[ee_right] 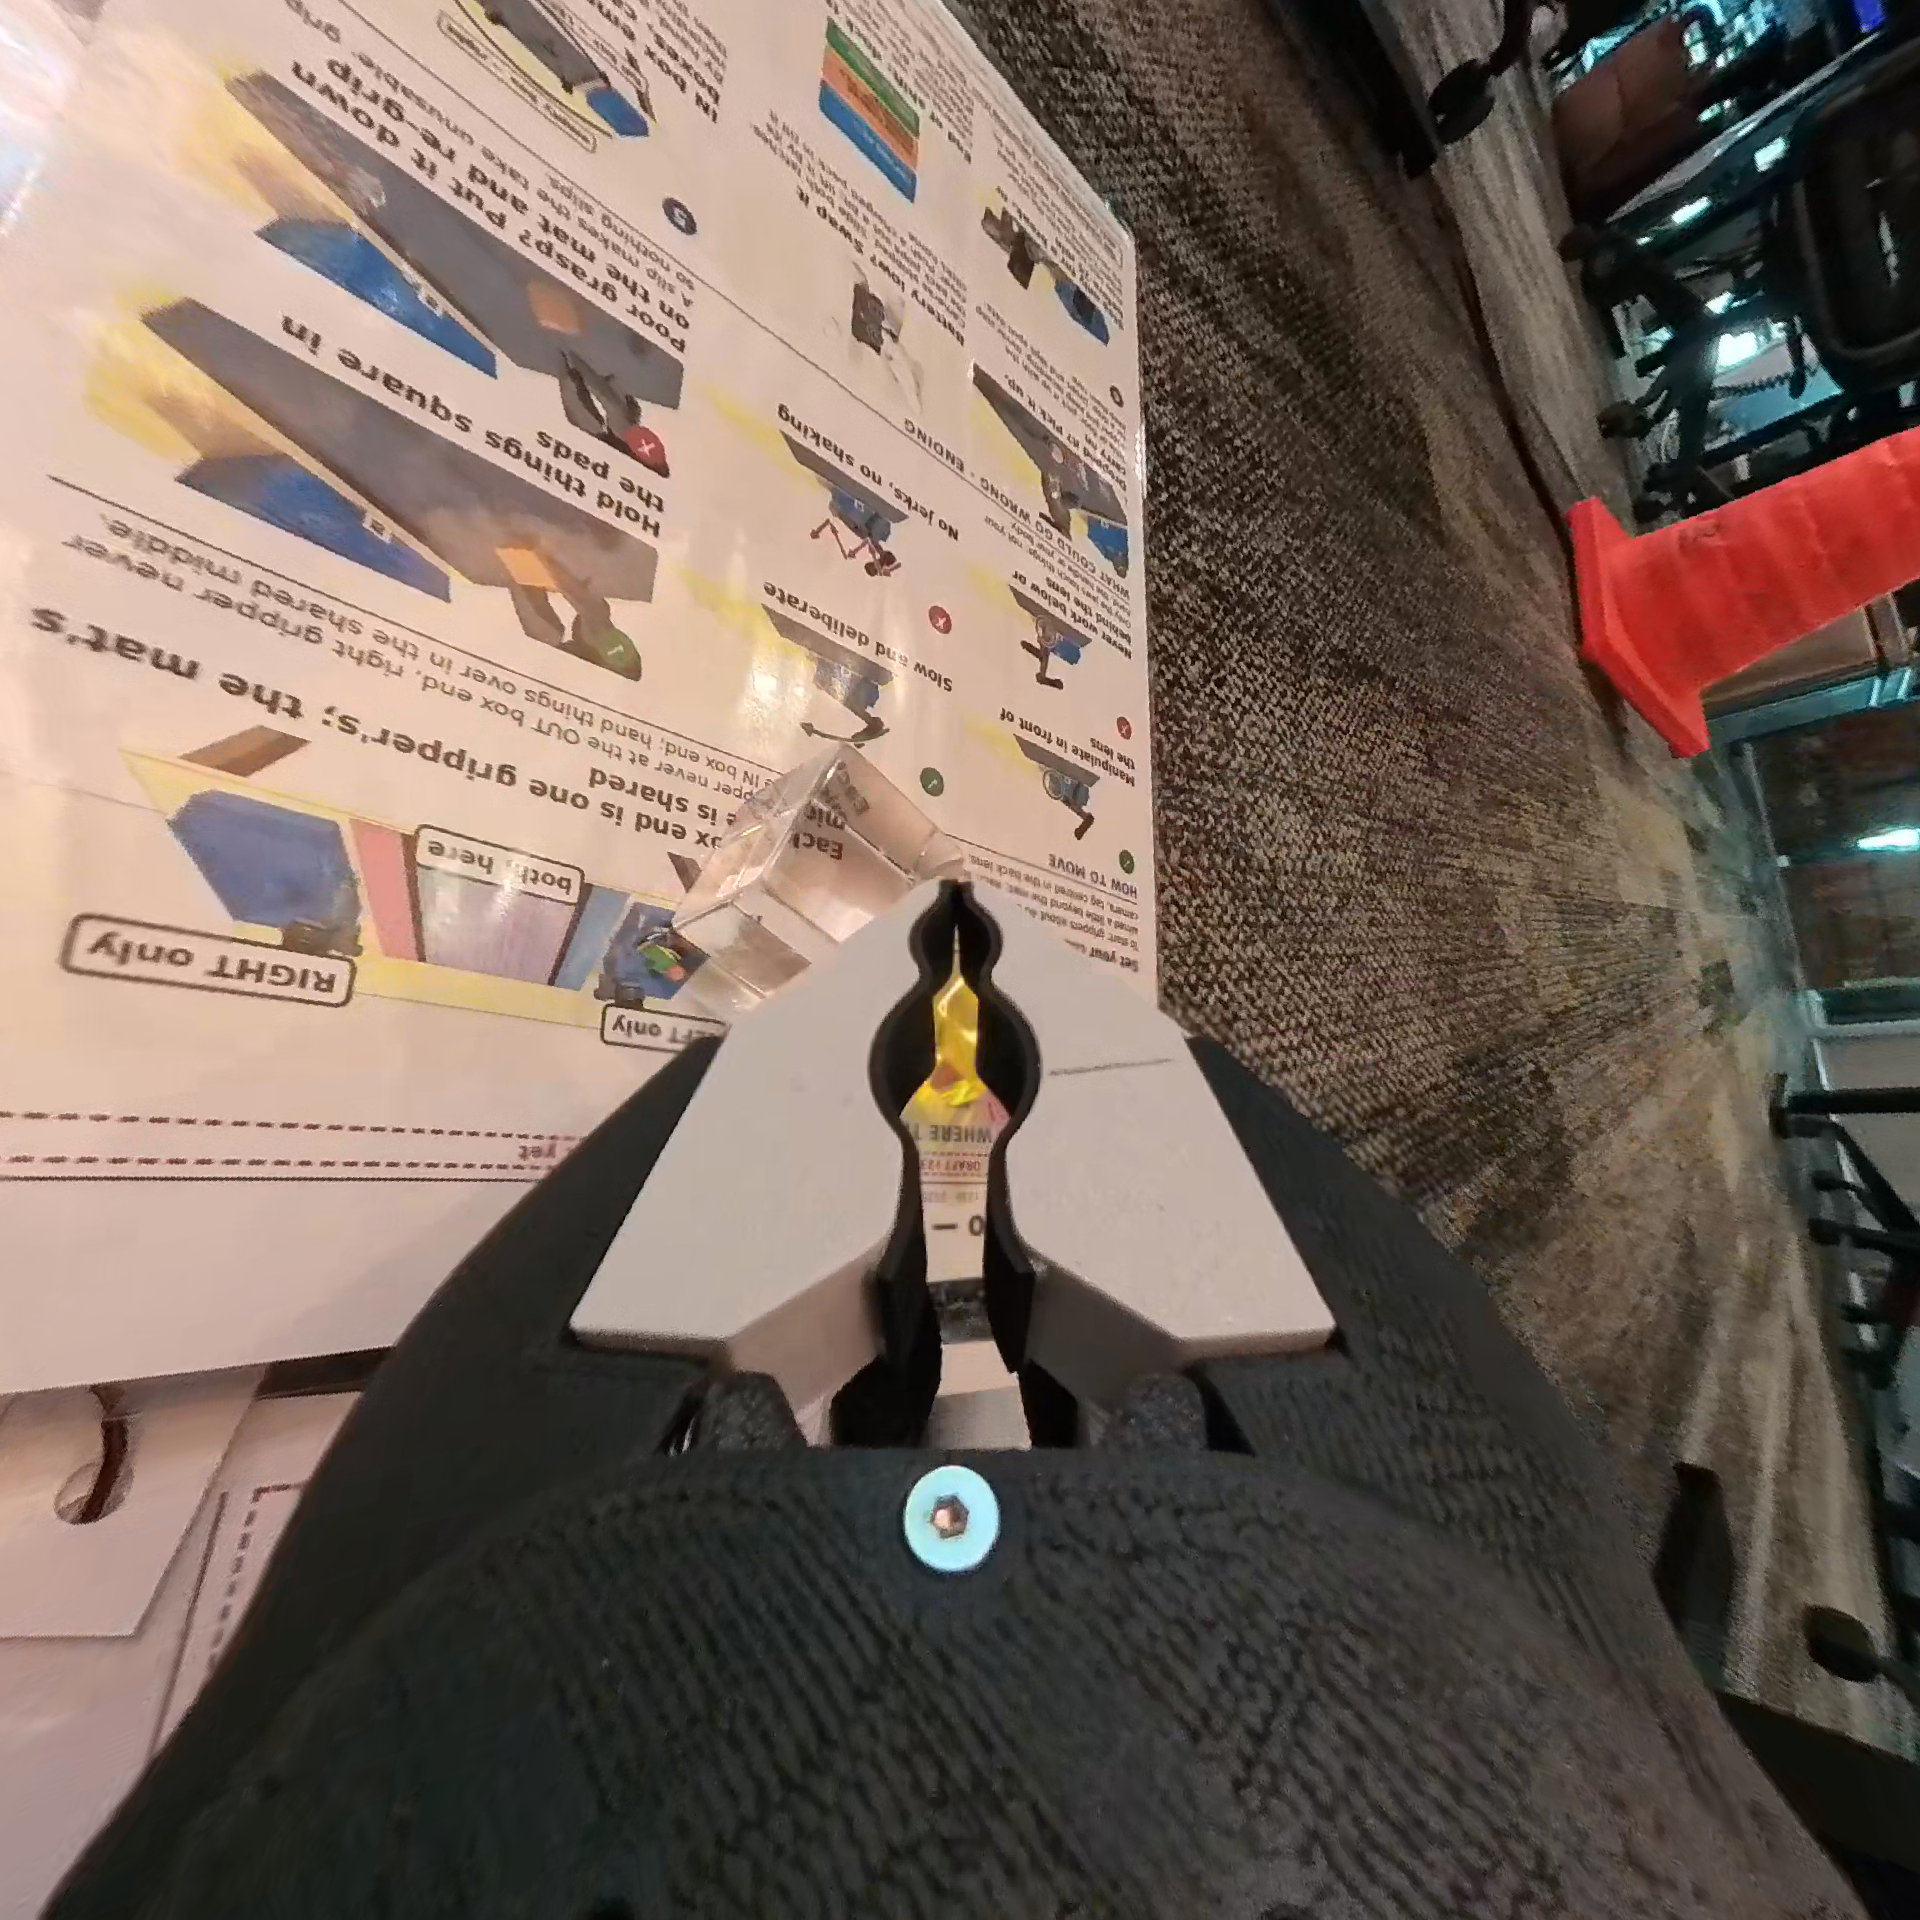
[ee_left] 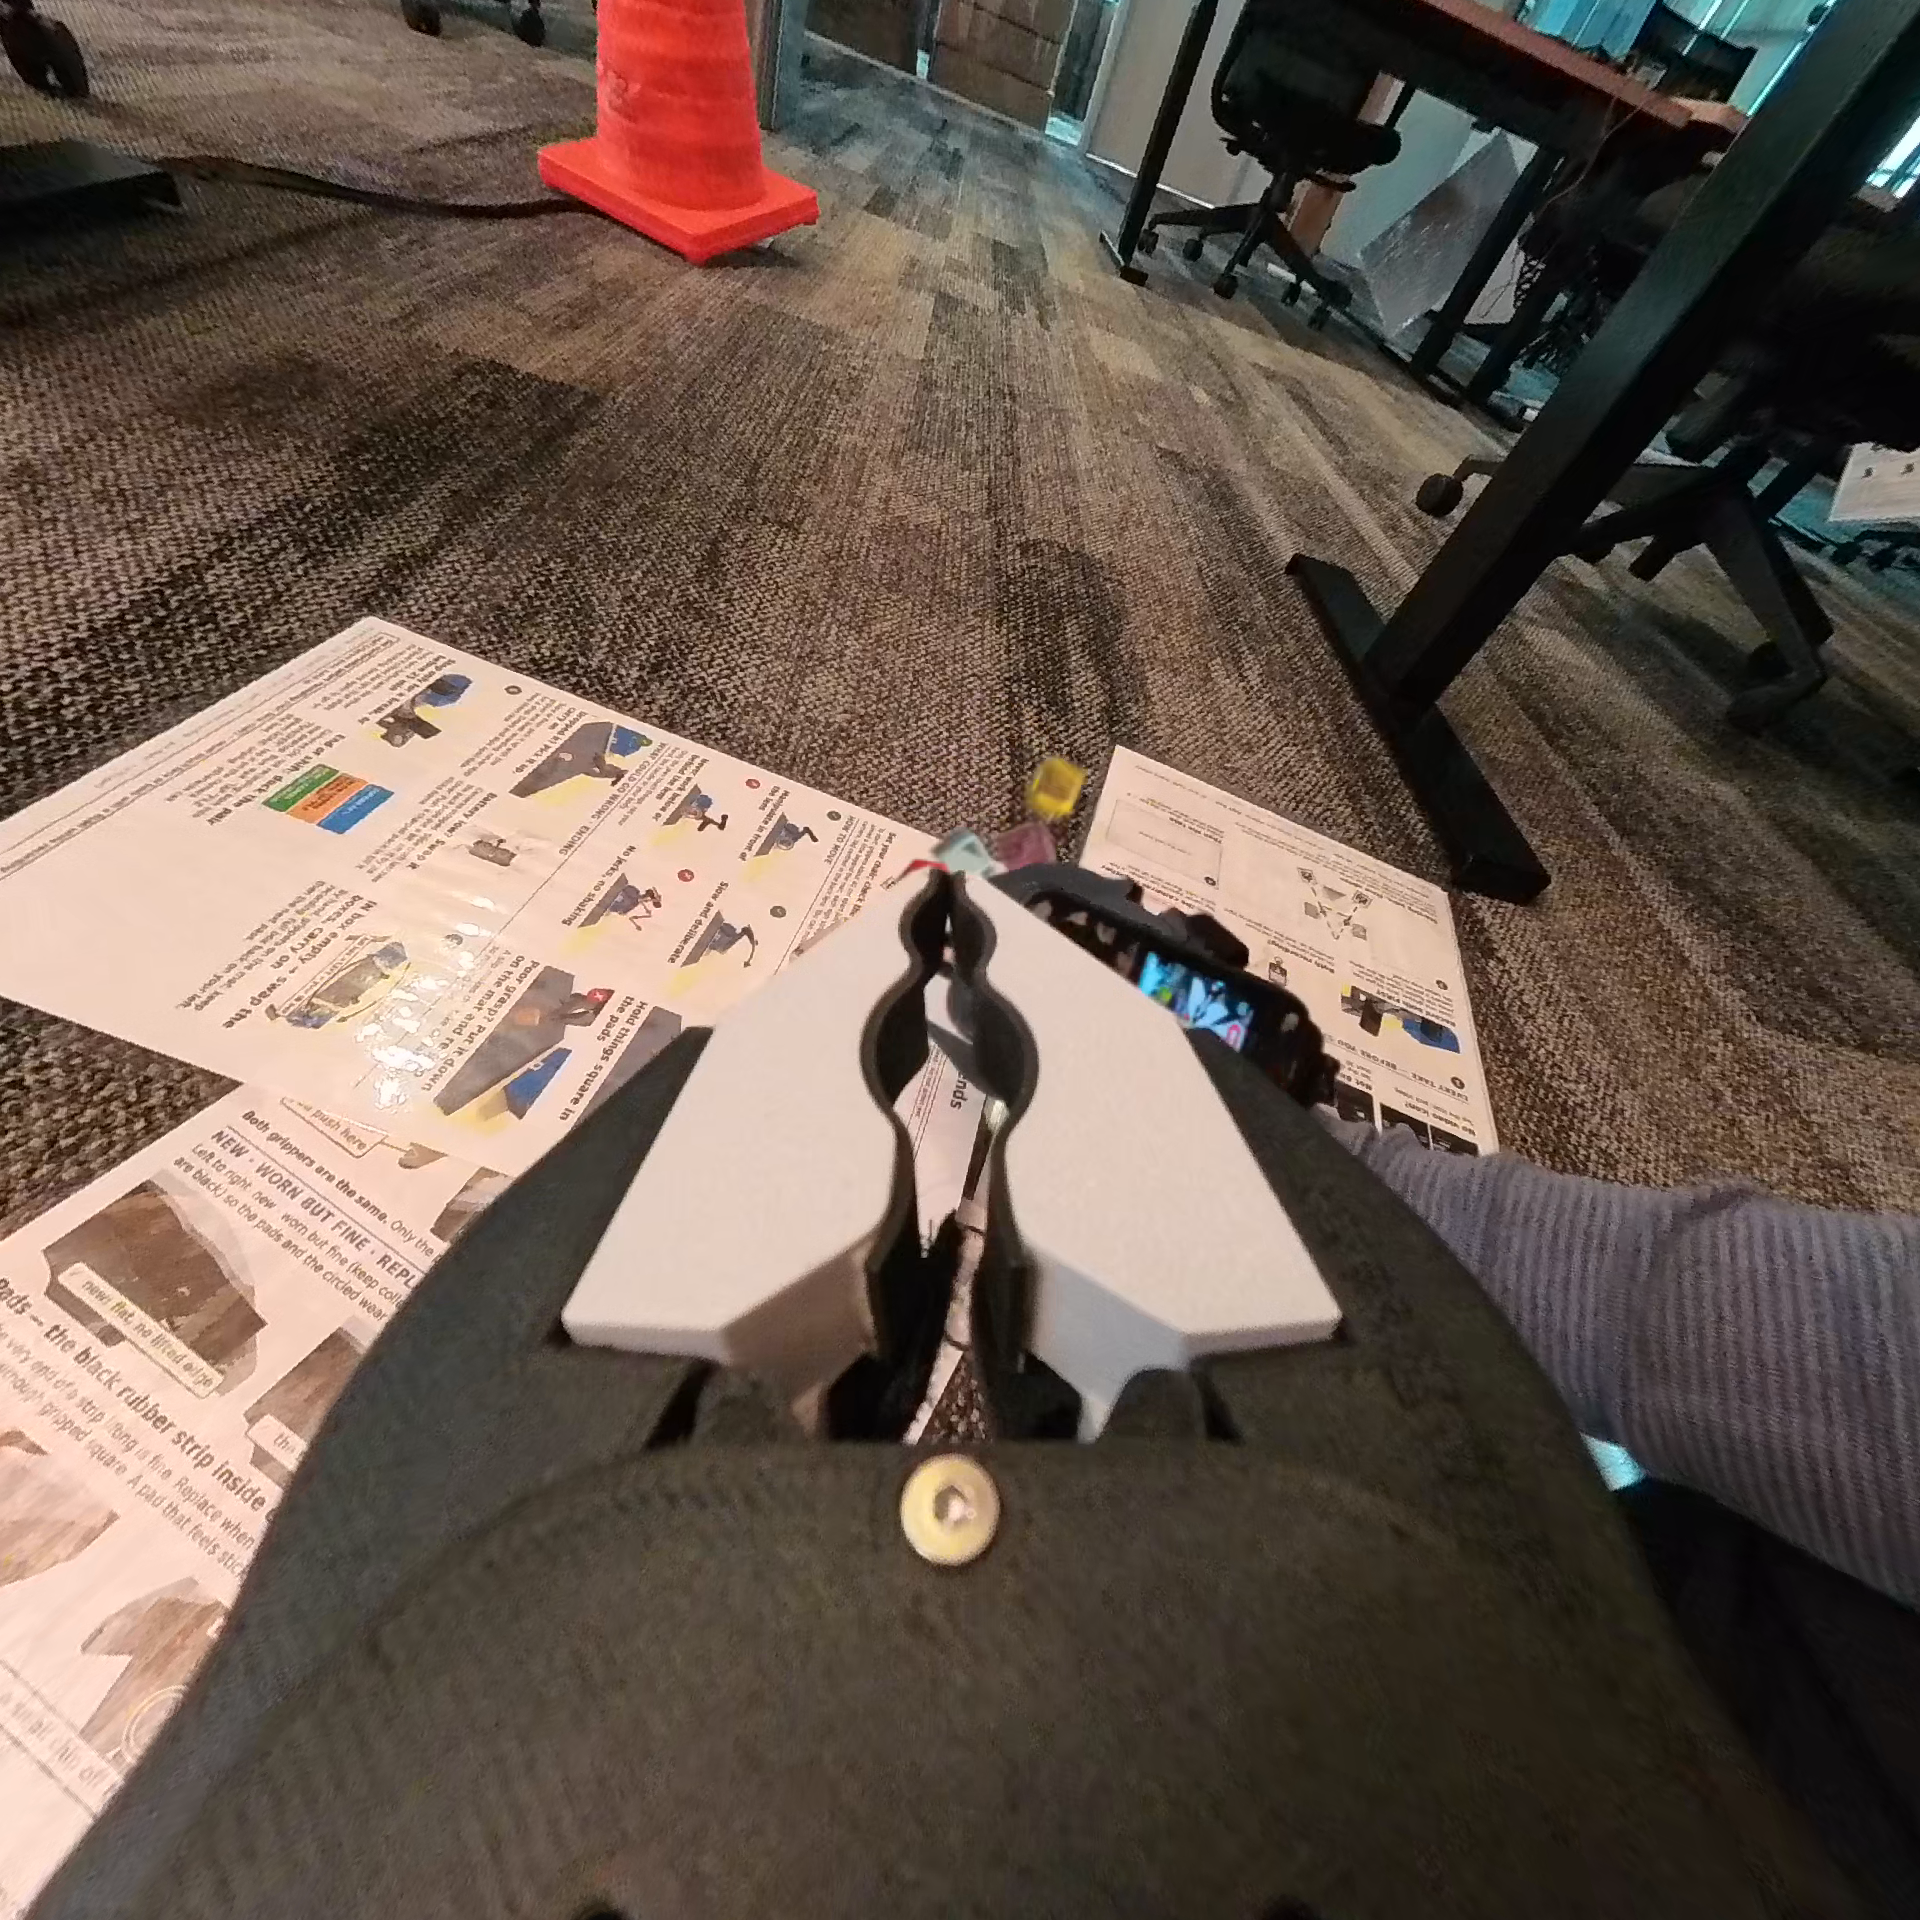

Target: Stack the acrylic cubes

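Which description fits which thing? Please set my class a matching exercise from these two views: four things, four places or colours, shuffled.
Things:
1. traffic cone
2. small yellow block
3. clear block
4. black device with lit screen

Descriptions:
A. on a printed sheet, beside the right gripper
B. orange, far off
C. just right of the left gripper
D. on carpet, between two such sheets

Pairs: 1-B; 2-D; 3-A; 4-C

Orange traffic cone [ee_left: 665, 125] on my grey carpet [ee_left: 831, 468], laminated instruction sheets [ee_left: 416, 883] spread out, office chairs [ee_left: 1278, 156] under a desk [ee_left: 1558, 62].
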`<state>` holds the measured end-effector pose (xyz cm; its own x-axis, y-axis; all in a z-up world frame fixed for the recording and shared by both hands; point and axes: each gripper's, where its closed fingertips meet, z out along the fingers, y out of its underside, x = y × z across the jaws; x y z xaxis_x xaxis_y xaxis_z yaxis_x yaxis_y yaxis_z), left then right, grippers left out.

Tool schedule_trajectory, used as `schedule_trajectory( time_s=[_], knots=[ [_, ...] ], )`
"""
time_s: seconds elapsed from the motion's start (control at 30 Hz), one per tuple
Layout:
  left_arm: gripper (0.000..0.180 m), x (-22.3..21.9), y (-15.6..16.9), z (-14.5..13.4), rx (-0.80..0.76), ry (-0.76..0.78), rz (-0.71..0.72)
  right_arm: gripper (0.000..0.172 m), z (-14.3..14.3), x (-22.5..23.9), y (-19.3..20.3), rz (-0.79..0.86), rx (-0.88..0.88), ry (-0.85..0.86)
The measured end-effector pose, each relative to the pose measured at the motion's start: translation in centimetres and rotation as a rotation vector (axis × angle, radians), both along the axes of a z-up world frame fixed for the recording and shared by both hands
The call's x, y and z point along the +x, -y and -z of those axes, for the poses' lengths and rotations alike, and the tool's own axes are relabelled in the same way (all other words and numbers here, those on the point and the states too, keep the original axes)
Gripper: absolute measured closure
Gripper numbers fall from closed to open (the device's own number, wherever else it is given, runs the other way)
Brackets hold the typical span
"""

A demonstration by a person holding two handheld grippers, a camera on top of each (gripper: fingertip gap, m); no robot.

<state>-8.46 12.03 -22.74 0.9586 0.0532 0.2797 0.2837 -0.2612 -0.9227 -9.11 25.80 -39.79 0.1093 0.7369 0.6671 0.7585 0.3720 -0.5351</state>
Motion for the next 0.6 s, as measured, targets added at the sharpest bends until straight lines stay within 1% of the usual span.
schedule_trajectory(
  time_s=[0.17,0.27,0.37,0.47,0.53,0.6],
  knots=[
    [0.18,-0.2,0.1,-0.1,0.007,0.012,-0.007,0.172,-0.8,-0.4,1.2,-0.019,-0.078,-0.084],
    [0.18,-0.5,0.1,-0.1,0.012,0.03,-0.015,0.172,-2.0,-0.1,0.6,0.026,-0.199,-0.207],
    [0.18,-0.6,0.2,-0.2,0.017,0.039,-0.021,0.172,-4.3,1.5,-1.9,0.131,-0.299,-0.376],
    [0.18,-0.7,0.2,-0.2,0.021,0.042,-0.025,0.172,-6.6,4.3,-5.5,0.3,-0.422,-0.57],
    [0.18,-0.7,0.2,-0.2,0.022,0.045,-0.025,0.172,-6.9,5.9,-6.9,0.378,-0.56,-0.67],
    [0.18,-0.7,0.2,-0.1,0.019,0.048,-0.023,0.172,-6.5,7.1,-7.7,0.412,-0.66,-0.709]
  ],
)
